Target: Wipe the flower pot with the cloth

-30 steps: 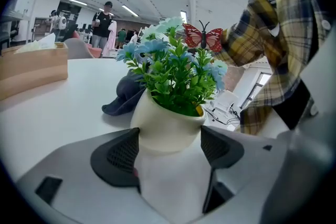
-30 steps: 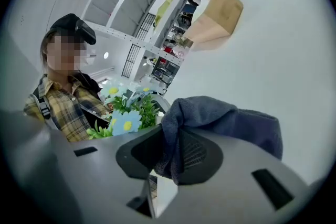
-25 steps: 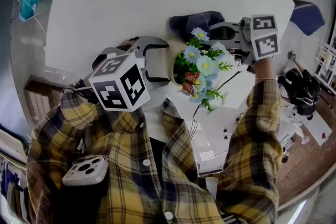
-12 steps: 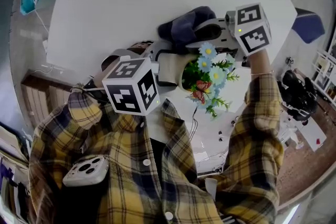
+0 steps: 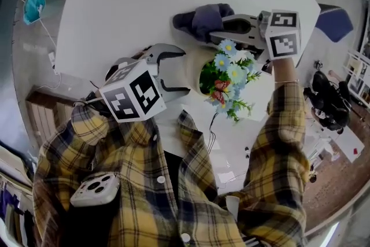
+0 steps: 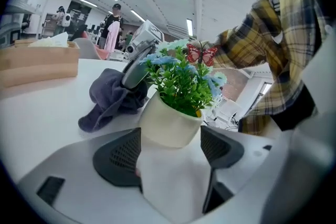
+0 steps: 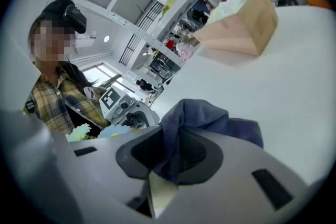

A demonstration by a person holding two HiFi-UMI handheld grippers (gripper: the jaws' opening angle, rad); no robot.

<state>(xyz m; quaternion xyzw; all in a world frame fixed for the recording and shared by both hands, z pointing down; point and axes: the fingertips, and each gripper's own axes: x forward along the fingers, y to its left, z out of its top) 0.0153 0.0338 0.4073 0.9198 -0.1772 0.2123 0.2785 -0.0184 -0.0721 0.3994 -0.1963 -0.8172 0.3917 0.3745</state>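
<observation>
We log the left claw [image 5: 173, 71] pinching the cream flower pot [image 6: 168, 123] low on its body, one jaw on each side. The pot is upright, with blue flowers [image 5: 225, 62] and a red butterfly [image 6: 202, 53] on top. The right claw [image 7: 170, 152] is clamped on a fold of the dark blue cloth [image 7: 210, 118], which is bunched ahead of it, just beside the pot's rim. We cannot tell whether they touch. A white surface [image 5: 127, 3] lies below.

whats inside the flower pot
The flower pot holds a green leafy plant with blue flowers and a red butterfly. Foliage covers whatever fills the pot beneath.
</observation>
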